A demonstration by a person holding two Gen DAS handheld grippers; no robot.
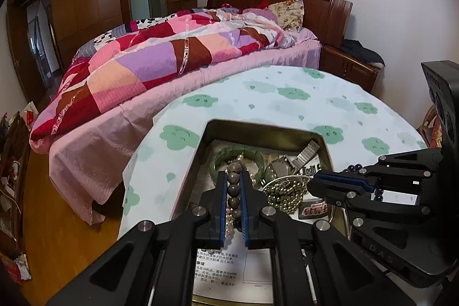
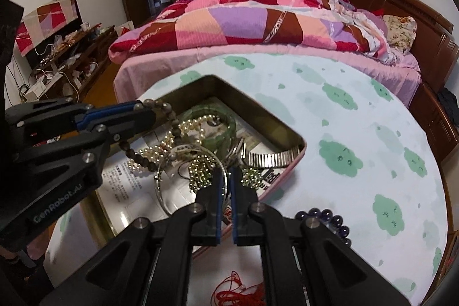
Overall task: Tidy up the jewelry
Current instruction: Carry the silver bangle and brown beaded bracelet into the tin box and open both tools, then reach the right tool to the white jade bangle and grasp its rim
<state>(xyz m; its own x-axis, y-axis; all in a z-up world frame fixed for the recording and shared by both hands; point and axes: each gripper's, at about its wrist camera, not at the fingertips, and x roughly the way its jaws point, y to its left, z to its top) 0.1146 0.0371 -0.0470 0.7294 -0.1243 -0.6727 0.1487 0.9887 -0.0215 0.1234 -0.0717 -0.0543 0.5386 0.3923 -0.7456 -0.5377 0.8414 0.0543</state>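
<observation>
The left gripper is clamped on a brown wooden bead bracelet above the open rectangular metal tin. The right gripper is pinched on a thin silver bangle over that tin. A green jade bangle lies inside; dark blue glass beads rest just outside it.

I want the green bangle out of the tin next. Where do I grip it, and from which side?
Judging from both views, take the green bangle on its far arc, toward the tin's back corner, coming down from above with one finger inside the ring. It lies flat; that arc looks bare, while the pearl strand drapes its near side, where the left gripper holds the brown bead bracelet.
</observation>
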